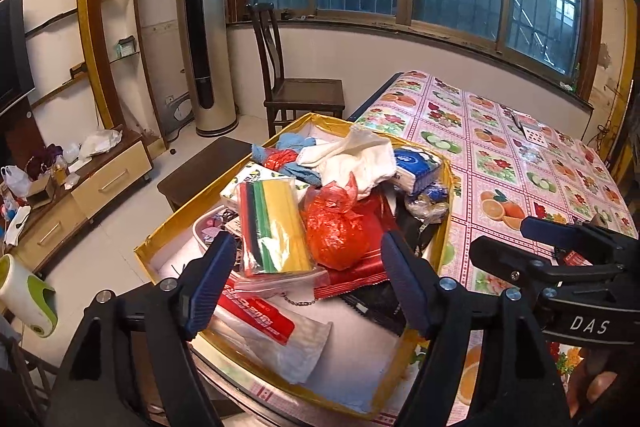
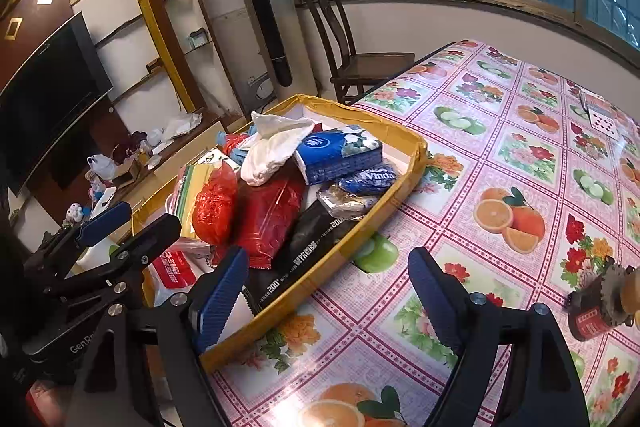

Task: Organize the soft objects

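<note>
A yellow-rimmed box (image 1: 180, 215) (image 2: 304, 291) sits on the table's left end, piled with soft items. Among them are a white cloth (image 1: 360, 155) (image 2: 276, 147), a blue tissue pack (image 1: 416, 167) (image 2: 336, 155), a knotted red plastic bag (image 1: 336, 227) (image 2: 214, 207), a red packet (image 2: 272, 215), a black packet (image 2: 316, 231) and a zip bag of coloured strips (image 1: 276, 227). My left gripper (image 1: 308, 283) hangs open over the box's near end, holding nothing. My right gripper (image 2: 328, 303) is open above the tablecloth beside the box's right wall, also holding nothing.
The table (image 2: 500, 187) has a pink fruit-and-flower cloth. A small red and black object with a toothed wheel (image 2: 596, 307) lies at the right, a card (image 2: 604, 119) farther back. A wooden chair (image 2: 360, 63) and a tower air conditioner (image 1: 204, 39) stand behind.
</note>
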A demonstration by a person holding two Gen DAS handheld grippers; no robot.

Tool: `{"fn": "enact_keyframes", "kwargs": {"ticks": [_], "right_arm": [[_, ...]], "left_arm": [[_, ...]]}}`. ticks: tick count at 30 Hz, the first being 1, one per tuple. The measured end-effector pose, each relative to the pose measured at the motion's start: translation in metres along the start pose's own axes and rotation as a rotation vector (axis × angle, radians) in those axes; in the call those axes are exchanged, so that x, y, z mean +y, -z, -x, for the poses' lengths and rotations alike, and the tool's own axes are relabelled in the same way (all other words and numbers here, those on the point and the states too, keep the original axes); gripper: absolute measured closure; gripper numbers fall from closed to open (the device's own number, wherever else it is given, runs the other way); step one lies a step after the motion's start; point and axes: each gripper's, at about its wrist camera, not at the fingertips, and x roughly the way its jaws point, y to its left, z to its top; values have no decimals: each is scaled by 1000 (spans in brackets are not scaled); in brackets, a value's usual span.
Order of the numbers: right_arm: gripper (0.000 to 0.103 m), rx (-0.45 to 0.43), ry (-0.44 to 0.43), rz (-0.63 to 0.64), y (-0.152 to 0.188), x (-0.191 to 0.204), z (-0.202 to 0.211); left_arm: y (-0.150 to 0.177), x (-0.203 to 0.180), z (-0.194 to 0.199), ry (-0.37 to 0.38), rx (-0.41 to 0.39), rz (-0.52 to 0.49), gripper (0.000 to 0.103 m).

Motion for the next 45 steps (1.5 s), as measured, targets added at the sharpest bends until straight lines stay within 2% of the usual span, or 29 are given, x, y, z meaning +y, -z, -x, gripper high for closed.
{"fn": "enact_keyframes", "kwargs": {"ticks": [2, 7, 11, 17, 23, 27, 35, 45], "right_arm": [[14, -6, 18, -18, 5, -6, 4], [13, -14, 28, -60, 14, -22, 11], [7, -36, 51, -80, 19, -27, 18], [1, -86, 111, -106, 25, -31, 29], [1, -128, 191, -129, 33, -41, 37], [1, -121, 197, -167, 38, -53, 39], [1, -154, 238, -119, 45, -50, 52], [0, -167, 229, -131, 50, -59, 60]], "left_arm": [[0, -9, 2, 7, -4, -13, 25], [1, -23, 3, 15, 14, -12, 25], [5, -30, 6, -4, 12, -9, 25], [8, -31, 5, -8, 18, 33, 22], [14, -37, 3, -6, 18, 57, 20], [16, -39, 0, -4, 27, 74, 20], [20, -51, -6, -26, 41, 60, 20], [21, -64, -3, -56, 3, 22, 20]]}}
